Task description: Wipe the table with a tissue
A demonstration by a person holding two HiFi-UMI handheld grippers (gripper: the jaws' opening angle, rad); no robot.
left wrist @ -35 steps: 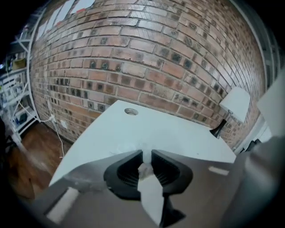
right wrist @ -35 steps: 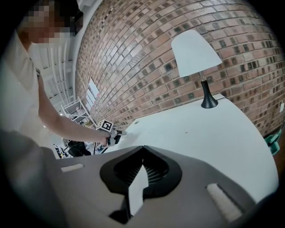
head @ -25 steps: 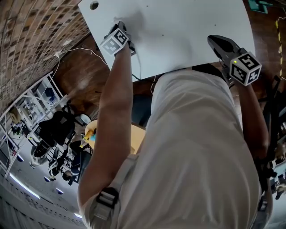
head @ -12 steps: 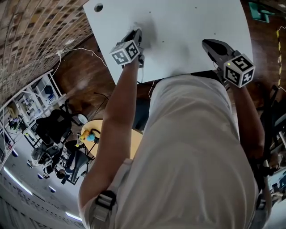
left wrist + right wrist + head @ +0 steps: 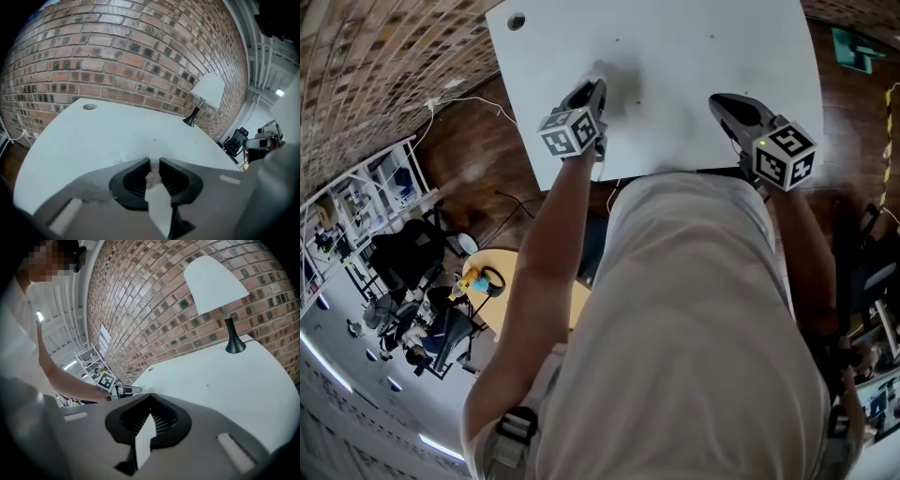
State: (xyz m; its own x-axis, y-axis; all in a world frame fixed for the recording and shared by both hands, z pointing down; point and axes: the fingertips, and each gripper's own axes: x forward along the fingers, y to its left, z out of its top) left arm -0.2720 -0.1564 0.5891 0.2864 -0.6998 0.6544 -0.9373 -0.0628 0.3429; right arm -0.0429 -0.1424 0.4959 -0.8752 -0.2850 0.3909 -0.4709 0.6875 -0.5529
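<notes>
The white table (image 5: 694, 47) fills the top of the head view. My left gripper (image 5: 597, 91) rests its tip on the table near the front edge, left of the middle. In the left gripper view its jaws (image 5: 154, 162) are shut on a crumpled white tissue (image 5: 152, 178), which presses against the tabletop (image 5: 108, 136). From the head view the tissue is hidden under the gripper. My right gripper (image 5: 719, 99) hovers over the table's front right part, its jaws (image 5: 150, 395) shut with nothing between them. The right gripper view also catches the left gripper (image 5: 125, 390) at its left.
A lamp with a white shade (image 5: 208, 89) and a black base (image 5: 234, 345) stands at the table's far side against the brick wall (image 5: 117, 51). A round cable hole (image 5: 516, 21) sits in the far left corner. A small crumb (image 5: 154, 139) lies ahead of the tissue.
The left gripper has slid with the tissue to the right across the table, closer to the front edge. The right gripper has drifted slightly toward the left one.
</notes>
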